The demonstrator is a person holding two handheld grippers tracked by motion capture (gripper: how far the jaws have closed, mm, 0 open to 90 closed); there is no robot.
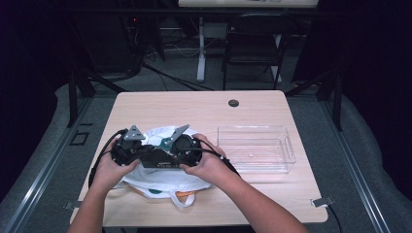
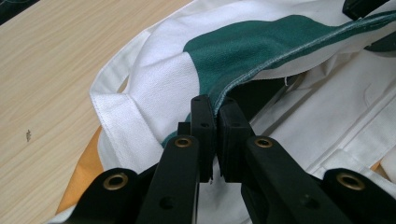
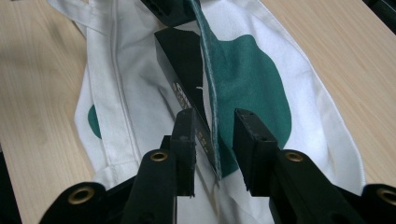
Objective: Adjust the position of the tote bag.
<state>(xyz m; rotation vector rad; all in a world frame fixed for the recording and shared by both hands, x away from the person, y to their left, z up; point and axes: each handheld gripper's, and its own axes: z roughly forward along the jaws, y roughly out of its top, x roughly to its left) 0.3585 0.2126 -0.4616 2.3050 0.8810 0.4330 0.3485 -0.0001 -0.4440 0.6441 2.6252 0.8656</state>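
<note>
Left tongs (image 2: pixel 216 116) clench the bag's (image 2: pixel 159 70) green hem; right tongs (image 3: pixel 215 140) stand released astride the same hem (black box (image 3: pixel 184 65) just beyond). Risk: hem slipping sideways before closure, mouth collapsing onto the table (image 1: pixel 194 104).

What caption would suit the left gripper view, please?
Left claw shut on the green hem of a white tote bag.

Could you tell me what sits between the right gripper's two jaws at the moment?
In the right gripper view, the tote bag's green-edged rim stands in the gap of the open right gripper.
</note>
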